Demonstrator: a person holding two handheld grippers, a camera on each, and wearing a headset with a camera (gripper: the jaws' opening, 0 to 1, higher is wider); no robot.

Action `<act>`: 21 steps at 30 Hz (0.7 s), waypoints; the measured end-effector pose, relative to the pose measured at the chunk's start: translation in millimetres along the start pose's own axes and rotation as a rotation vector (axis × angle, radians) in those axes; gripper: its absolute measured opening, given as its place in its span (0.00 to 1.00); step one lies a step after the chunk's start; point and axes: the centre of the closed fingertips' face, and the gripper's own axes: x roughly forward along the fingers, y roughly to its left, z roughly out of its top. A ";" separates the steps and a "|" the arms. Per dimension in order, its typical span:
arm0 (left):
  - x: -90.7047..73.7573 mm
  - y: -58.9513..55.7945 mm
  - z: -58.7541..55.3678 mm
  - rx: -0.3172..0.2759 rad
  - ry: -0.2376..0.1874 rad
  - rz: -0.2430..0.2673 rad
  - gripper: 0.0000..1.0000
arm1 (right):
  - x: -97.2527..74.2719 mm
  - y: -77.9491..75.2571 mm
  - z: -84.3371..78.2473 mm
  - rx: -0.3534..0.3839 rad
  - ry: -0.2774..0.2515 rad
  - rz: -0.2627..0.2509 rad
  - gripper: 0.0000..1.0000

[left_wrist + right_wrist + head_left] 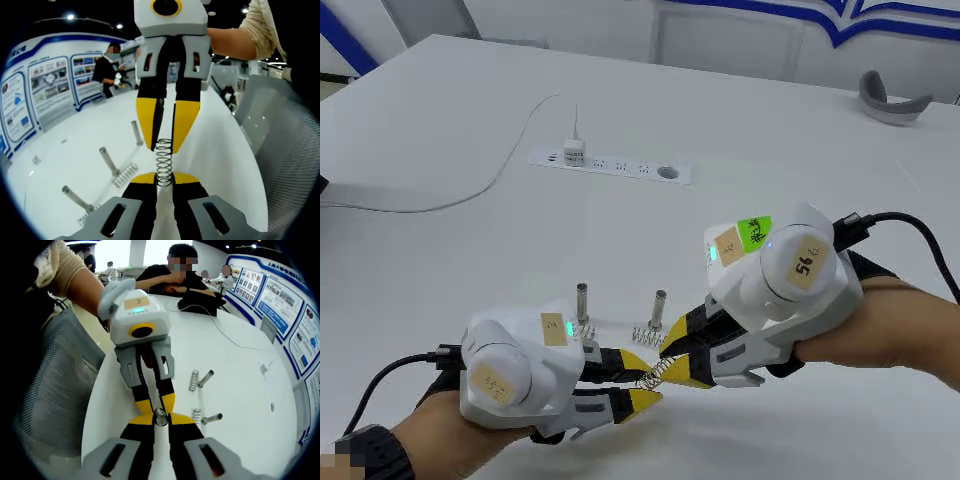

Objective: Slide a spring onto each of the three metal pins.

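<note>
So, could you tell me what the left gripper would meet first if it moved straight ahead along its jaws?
Probably the right gripper, whose yellow-tipped jaws face the left gripper head-on; the spring that both hold bridges the short gap.

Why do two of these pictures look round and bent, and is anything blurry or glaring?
Head view: soft even light, faint shadows, the table edges straight. Left gripper view: a fisheye lens curves the wall panels; ceiling lamps show as small glare spots; the spring is sharp. Right gripper view: same curving; the top is washed out bright; the pins look crisp.
</note>
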 end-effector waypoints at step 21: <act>0.3 -2.0 4.2 0.003 -0.011 -0.002 0.11 | 6.7 3.0 -5.5 0.031 0.040 0.018 0.16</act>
